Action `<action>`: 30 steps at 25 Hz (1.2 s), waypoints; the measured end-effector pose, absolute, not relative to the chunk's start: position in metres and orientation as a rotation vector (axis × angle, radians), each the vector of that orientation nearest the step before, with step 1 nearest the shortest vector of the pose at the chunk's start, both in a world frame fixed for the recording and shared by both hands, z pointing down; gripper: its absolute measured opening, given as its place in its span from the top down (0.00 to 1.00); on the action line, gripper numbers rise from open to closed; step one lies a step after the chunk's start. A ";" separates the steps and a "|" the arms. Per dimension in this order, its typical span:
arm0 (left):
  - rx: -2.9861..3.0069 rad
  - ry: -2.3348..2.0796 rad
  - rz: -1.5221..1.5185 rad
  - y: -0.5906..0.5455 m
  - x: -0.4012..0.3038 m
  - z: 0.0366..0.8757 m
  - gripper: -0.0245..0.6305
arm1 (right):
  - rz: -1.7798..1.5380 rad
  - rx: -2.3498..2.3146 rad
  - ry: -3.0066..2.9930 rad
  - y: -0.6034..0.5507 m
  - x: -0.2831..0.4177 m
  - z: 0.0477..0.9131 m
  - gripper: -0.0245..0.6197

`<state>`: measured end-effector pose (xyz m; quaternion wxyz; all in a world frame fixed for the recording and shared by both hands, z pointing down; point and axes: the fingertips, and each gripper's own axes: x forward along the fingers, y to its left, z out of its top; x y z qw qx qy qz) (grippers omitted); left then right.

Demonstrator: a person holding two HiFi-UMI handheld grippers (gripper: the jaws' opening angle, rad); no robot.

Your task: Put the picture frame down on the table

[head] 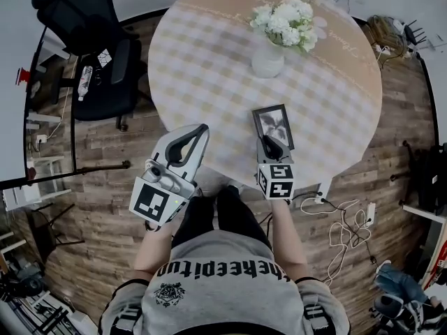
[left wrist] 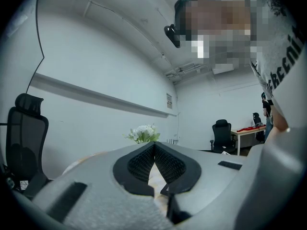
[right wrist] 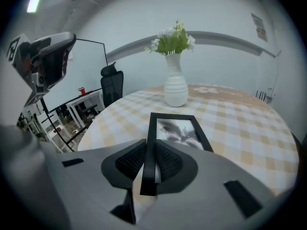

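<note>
The vase (head: pixel 267 61) stands on the table (head: pixel 209 75), at 12 o'clock from the frame (head: pixel 274 124) — the chair (head: pixel 91 40) at 10 o'clock, beside the table.

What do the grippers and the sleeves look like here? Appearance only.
Left gripper and right gripper: light grey moulded shells, with black ribbed pads lining each claw. Each has a rear white cube with black square markers: left cube, right cube. No cables visible. The person wears a grey short-sleeved shirt with black lettering.
</note>
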<state>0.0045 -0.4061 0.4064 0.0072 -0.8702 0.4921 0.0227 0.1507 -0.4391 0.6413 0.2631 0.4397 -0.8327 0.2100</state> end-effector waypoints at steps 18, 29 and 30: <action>-2.720 1.541 0.057 -0.399 -0.004 0.409 0.94 | 0.510 1.120 -2.186 -0.434 0.142 0.667 0.86; -2.755 1.407 0.059 -0.382 -0.007 0.398 0.94 | 0.502 1.423 -2.278 -0.421 0.160 0.604 0.95; -2.768 1.389 0.058 -0.379 -0.006 0.397 0.94 | 0.498 1.445 -2.293 -0.418 0.160 0.595 0.95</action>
